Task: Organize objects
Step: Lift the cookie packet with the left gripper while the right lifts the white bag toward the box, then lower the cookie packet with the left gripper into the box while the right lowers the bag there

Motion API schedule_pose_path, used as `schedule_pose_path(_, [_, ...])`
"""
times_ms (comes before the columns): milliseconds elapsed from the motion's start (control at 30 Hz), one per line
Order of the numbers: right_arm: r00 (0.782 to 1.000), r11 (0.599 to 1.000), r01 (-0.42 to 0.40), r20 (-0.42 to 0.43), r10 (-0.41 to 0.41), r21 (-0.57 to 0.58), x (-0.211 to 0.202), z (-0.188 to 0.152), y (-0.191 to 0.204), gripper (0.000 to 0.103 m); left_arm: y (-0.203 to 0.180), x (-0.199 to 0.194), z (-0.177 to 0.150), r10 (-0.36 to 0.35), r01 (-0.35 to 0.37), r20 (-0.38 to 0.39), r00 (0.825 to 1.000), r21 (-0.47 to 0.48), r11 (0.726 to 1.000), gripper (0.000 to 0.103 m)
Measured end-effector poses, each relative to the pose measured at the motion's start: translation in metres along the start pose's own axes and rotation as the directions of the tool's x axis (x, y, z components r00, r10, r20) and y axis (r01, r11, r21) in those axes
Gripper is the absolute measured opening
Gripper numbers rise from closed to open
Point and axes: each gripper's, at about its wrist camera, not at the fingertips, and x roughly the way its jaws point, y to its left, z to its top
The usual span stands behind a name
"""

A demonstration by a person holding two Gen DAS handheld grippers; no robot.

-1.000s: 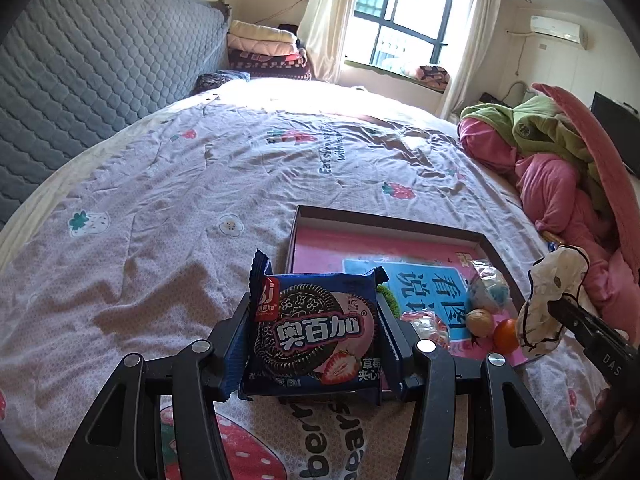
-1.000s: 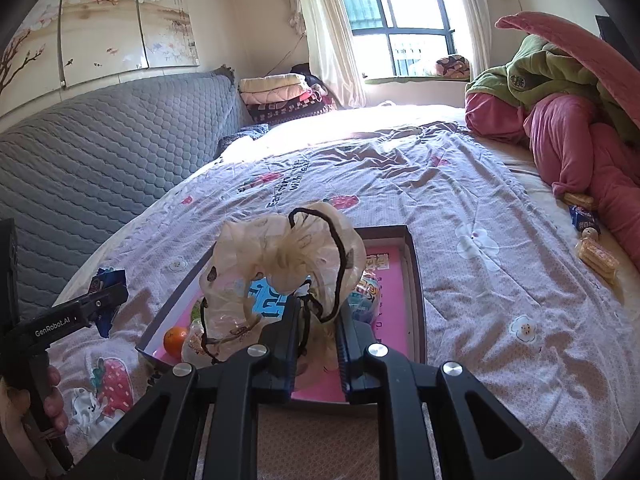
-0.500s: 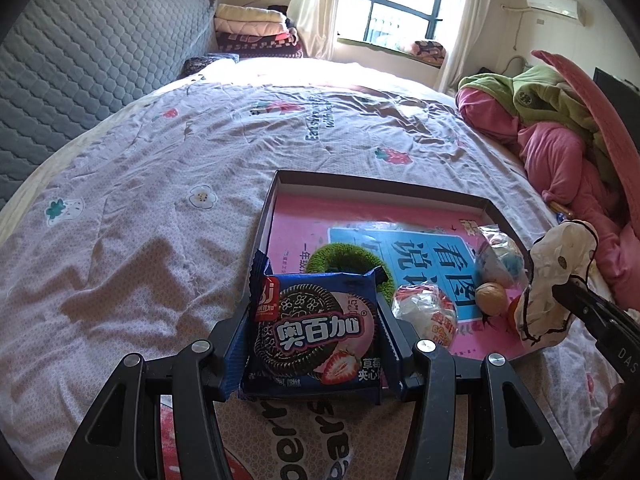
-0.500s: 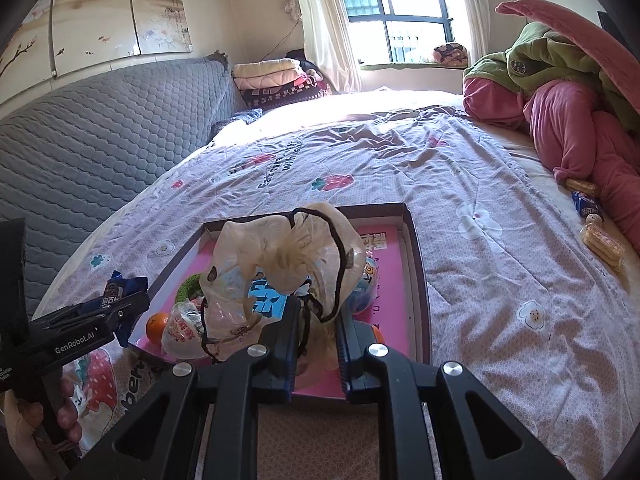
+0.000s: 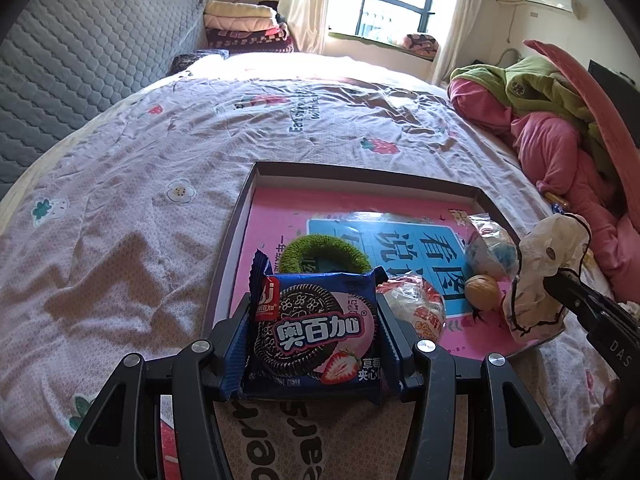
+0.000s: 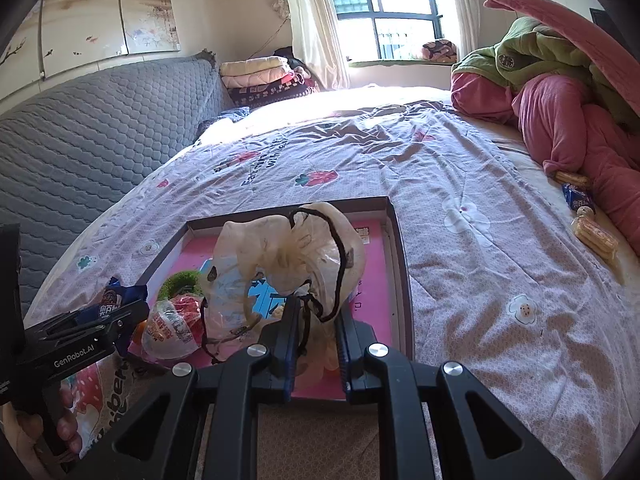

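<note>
My left gripper [image 5: 312, 320] is shut on a blue strawberry cookie packet [image 5: 314, 332], held over the near left corner of the shallow box lid [image 5: 360, 170] with a pink floor. My right gripper [image 6: 317, 312] is shut on a sheer cream drawstring pouch [image 6: 288, 256], which stands up over the lid's near edge [image 6: 394, 240]. In the lid lie a green fuzzy ring [image 5: 320, 252], a clear-wrapped red and white snack [image 5: 416, 306], a walnut-like ball [image 5: 482, 288] and a wrapped blue ball [image 5: 490, 250]. The pouch [image 5: 548, 272] also shows at the right of the left wrist view.
The lid lies on a pink patterned bedspread [image 5: 140, 168]. A grey quilted headboard [image 6: 80, 128] runs along the left. Pink and green blankets [image 6: 560, 92] are heaped at the right, with loose snack packets [image 6: 588, 216] beside them. Folded bedding [image 5: 244, 24] is stacked by the window.
My left gripper has carried the cookie packet forward and down, closer over the lid's near left corner. The right gripper and its pouch have stayed nearly in place.
</note>
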Motion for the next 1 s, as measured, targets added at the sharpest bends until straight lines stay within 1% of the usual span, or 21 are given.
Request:
schedule_pose_path(133, [1.000, 1.000, 0.019, -0.001, -0.019, -0.017, 0.003, -0.002, 0.002, 0.018, -0.006, 0.003, -0.001, -0.006, 0.007, -0.006, 1.000, 0.009, 1.000, 0.057])
schedule_pose_path(633, [0.996, 0.984, 0.090, 0.023, -0.088, -0.156, 0.012, -0.009, 0.027, 0.018, -0.024, 0.010, -0.003, -0.028, 0.029, -0.015, 0.999, 0.028, 0.999, 0.057])
schedule_pose_path(833, [0.994, 0.972, 0.107, 0.032, -0.102, -0.209, 0.014, -0.013, 0.036, 0.018, -0.030, 0.011, -0.004, -0.027, 0.027, -0.013, 1.000, 0.043, 0.999, 0.057])
schedule_pose_path(1000, [0.993, 0.966, 0.115, 0.034, -0.110, -0.230, 0.016, -0.016, 0.040, 0.018, -0.031, 0.012, -0.004, -0.029, 0.029, -0.012, 1.000, 0.046, 0.998, 0.057])
